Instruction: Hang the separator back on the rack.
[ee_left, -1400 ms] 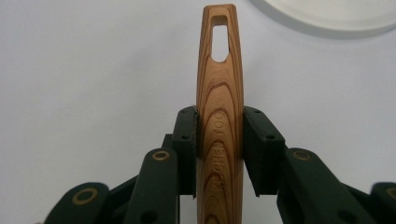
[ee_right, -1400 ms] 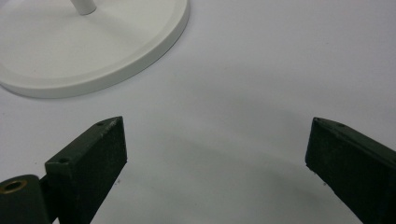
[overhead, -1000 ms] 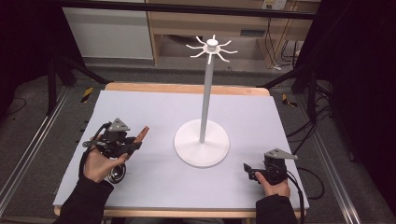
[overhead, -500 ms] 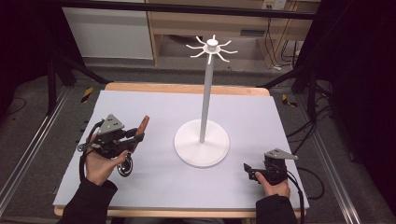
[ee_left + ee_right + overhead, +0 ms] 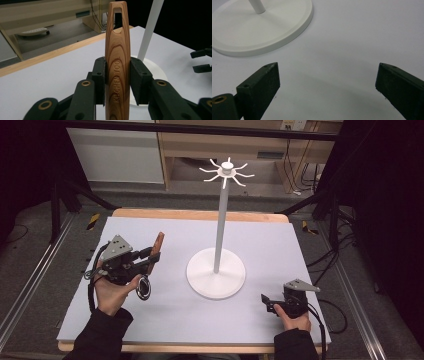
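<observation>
Left gripper (image 5: 150, 258): fingers (image 5: 100, 77) clamped on a wooden handle (image 5: 117, 62), held above the near-left counter (image 5: 175, 235), left of the white stand (image 5: 216, 270). Right gripper (image 5: 327, 85): fingers wide apart, empty, low over the near-right counter.

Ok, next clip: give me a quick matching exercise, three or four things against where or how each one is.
Things:
1. wooden handle
2. left gripper
3. right gripper
4. white stand

States:
A. open, with bare table between its jaws
B. upright at the table's middle
C. clamped between two black pads
D. shut, raised off the table

Pairs: 1-C, 2-D, 3-A, 4-B
</observation>
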`<state>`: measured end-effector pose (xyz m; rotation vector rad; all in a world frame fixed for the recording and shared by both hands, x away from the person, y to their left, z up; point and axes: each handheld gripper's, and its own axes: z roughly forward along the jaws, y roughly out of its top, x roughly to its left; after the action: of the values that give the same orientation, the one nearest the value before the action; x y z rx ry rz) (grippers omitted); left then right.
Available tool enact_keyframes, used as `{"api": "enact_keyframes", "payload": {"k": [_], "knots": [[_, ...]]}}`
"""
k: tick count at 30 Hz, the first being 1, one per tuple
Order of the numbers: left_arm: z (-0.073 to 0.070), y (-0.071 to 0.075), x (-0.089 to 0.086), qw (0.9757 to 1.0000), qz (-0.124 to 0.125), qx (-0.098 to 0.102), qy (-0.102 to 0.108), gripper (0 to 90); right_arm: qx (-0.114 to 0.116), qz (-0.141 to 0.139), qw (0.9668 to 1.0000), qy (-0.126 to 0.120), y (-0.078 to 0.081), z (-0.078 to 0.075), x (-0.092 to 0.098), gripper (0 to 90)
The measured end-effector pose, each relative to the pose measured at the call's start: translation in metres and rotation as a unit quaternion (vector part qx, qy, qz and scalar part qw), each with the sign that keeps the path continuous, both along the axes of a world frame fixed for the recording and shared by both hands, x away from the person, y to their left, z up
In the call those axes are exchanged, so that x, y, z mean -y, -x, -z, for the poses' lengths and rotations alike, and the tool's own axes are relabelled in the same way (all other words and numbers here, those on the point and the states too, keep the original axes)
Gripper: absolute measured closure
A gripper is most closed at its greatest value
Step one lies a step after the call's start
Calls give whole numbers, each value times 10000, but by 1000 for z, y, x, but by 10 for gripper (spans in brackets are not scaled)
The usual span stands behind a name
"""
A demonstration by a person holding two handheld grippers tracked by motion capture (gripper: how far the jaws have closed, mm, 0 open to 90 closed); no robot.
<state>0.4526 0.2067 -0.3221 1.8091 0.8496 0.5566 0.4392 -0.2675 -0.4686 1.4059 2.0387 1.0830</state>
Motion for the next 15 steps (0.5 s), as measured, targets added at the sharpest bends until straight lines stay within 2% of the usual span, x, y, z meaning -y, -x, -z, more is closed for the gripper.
{"api": "enact_keyframes", "payload": {"k": [6,15], "knots": [[-13,-1,4,9997,19,171,151,675,77,21,10000,-7,0,-1,0,61],[-27,0,7,9987,77,359,362,674,70,34,10000,-9,0,-1,1,61]]}}
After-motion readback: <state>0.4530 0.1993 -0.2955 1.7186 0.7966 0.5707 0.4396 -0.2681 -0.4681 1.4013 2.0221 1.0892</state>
